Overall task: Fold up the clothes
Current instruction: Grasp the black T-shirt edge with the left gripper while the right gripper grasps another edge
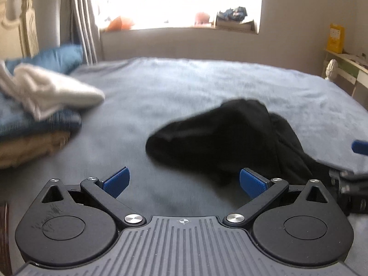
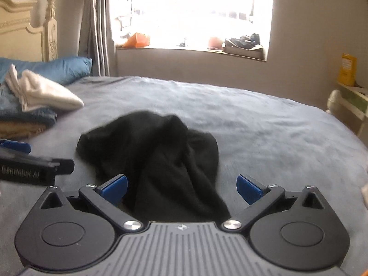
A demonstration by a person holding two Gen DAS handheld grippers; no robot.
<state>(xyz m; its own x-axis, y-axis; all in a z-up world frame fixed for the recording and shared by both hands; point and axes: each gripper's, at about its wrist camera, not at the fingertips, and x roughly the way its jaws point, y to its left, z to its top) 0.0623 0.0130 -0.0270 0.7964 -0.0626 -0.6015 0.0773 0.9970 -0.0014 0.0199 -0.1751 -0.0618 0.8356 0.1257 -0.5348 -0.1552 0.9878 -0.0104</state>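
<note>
Black garment (image 2: 156, 158) lies crumpled mid-bed (image 2: 264, 119), long axis running toward us. It sits between the spread fingers of our right gripper (image 2: 181, 187), the nearer one; our left gripper (image 1: 184, 182), also spread and empty, sits left of it.

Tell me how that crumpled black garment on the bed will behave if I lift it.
The black garment lies bunched in soft folds, so it will likely hang limp and unfurl. It looks like thin fabric, probably light. Pinched at one point, it may swing.
</note>
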